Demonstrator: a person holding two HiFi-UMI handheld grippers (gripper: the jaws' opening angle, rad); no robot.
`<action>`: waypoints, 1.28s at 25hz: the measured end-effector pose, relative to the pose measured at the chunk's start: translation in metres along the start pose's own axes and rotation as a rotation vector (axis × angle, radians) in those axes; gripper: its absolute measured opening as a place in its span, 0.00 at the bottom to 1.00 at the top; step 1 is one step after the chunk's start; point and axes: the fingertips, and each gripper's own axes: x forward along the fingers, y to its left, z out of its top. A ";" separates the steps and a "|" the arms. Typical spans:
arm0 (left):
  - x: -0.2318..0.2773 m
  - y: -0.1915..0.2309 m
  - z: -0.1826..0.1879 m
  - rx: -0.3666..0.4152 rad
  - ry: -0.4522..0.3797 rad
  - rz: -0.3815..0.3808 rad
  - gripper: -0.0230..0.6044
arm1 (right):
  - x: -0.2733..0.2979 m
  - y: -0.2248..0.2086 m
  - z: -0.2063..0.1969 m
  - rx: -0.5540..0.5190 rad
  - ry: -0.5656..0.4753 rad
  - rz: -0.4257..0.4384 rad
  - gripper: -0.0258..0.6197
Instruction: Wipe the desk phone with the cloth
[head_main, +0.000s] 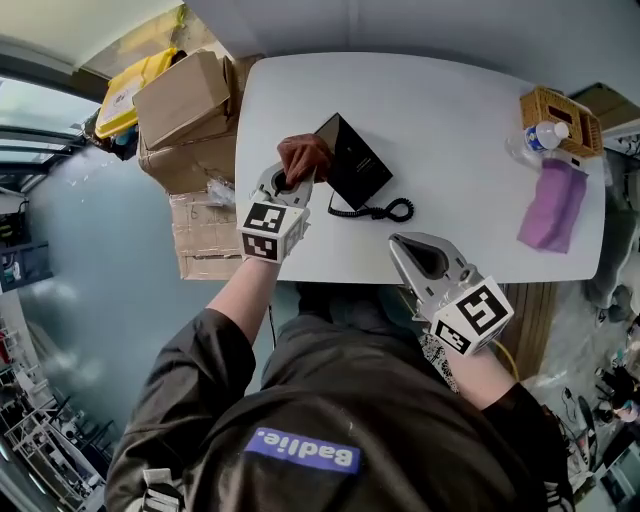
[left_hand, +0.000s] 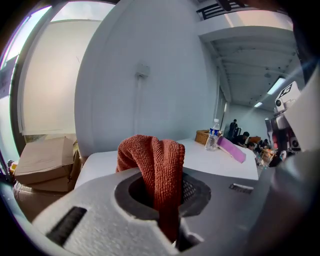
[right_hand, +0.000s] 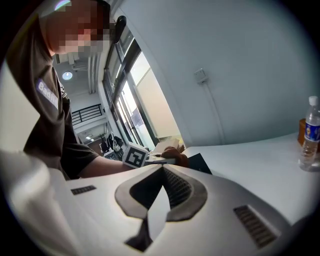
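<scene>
The black desk phone (head_main: 355, 160) lies on the white table (head_main: 450, 110), its coiled cord (head_main: 385, 211) trailing toward the front edge. My left gripper (head_main: 290, 182) is shut on a rust-red cloth (head_main: 305, 155) that touches the phone's left edge. In the left gripper view the cloth (left_hand: 155, 165) bulges up between the jaws. My right gripper (head_main: 402, 241) hovers over the table's front edge, right of the cord, shut with nothing in it. From the right gripper view I see the phone (right_hand: 201, 163) and the cloth (right_hand: 176, 156) beyond the shut jaws.
At the table's far right stand a wicker basket (head_main: 562, 112) and a water bottle (head_main: 545, 135), with a purple cloth (head_main: 553, 205) lying beside them. Cardboard boxes (head_main: 190, 115) are stacked against the table's left end, with a yellow item (head_main: 135, 85) behind them.
</scene>
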 end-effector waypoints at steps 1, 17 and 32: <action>0.006 -0.001 -0.005 -0.001 0.013 -0.001 0.10 | -0.002 -0.003 -0.002 0.005 0.004 -0.001 0.08; 0.037 -0.089 -0.075 -0.051 0.146 -0.144 0.10 | -0.021 -0.027 -0.017 0.041 0.025 -0.024 0.08; 0.029 -0.075 -0.022 -0.002 0.116 -0.134 0.10 | -0.031 -0.032 0.021 0.008 -0.042 -0.023 0.08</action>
